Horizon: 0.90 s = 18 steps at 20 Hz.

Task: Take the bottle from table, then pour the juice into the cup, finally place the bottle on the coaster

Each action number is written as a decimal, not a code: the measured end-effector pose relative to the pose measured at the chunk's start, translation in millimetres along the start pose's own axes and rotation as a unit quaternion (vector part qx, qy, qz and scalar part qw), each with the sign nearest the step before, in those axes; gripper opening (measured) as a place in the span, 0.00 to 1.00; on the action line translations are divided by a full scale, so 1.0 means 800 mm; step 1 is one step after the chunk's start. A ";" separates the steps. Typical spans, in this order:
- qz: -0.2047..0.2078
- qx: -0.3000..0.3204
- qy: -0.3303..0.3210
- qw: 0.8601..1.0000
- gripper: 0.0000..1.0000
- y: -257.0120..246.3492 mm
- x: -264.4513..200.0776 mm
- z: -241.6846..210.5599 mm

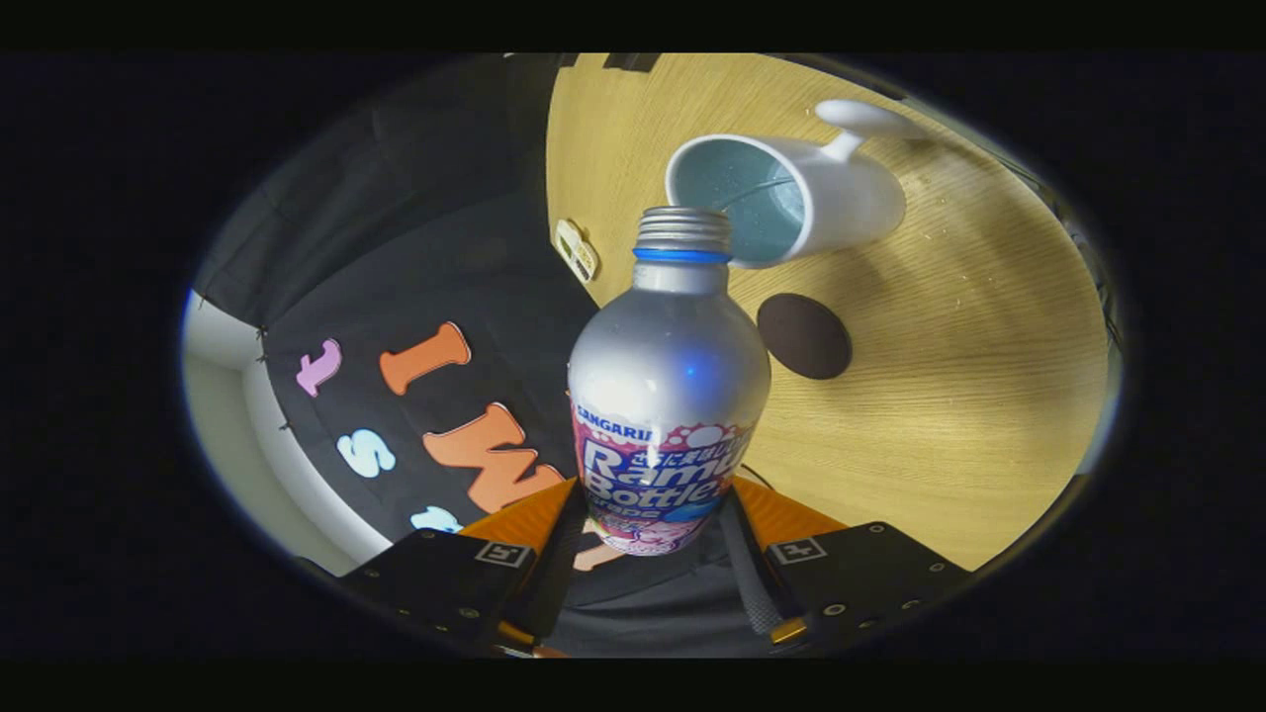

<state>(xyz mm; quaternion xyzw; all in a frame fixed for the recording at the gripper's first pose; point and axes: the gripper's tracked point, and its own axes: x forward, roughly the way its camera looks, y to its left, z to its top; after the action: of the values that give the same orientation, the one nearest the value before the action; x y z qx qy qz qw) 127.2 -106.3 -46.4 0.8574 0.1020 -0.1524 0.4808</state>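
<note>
While both fingers press against the lower sides of the bottle, the gripper is clamped on it, one finger at each flank of the printed label, and the bottle stands straight out ahead between them. It is a silver metal bottle with a pink and blue label round its lower body, a smooth bare shoulder above that, a blue ring at the neck and a threaded mouth with no cap on it. The whole scene is tipped in this view, so the bottle appears to be held at a slant over the wooden table.

Just beyond the open mouth sits the cup, a white mug with a pale blue inside and a handle on its far side. The bottle's mouth overlaps the near rim of the cup in the picture; whether liquid is passing between them is hard to tell at this sharpness. Near the bottle's shoulder, on the table and apart from the cup, lies the coaster, a dark round disc with nothing on it. At the table's edge a small pale tag-like object rests, too small to make out.
</note>
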 end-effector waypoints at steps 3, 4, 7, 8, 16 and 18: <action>0.005 0.008 0.002 1.000 0.72 0.011 0.000 -0.002; 0.006 0.011 0.003 1.000 0.72 0.014 0.001 -0.003; 0.008 0.020 0.003 1.000 0.73 0.018 0.001 -0.002; 0.009 0.021 0.003 1.000 0.72 0.017 0.000 -0.002; 0.011 0.039 0.005 0.999 0.72 0.013 0.003 -0.002; 0.012 0.043 0.005 0.999 0.73 0.014 0.002 -0.002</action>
<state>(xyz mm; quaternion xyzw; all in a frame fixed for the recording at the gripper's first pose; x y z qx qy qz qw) 132.9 -110.9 -37.3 0.8794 0.0873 -0.1460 0.4446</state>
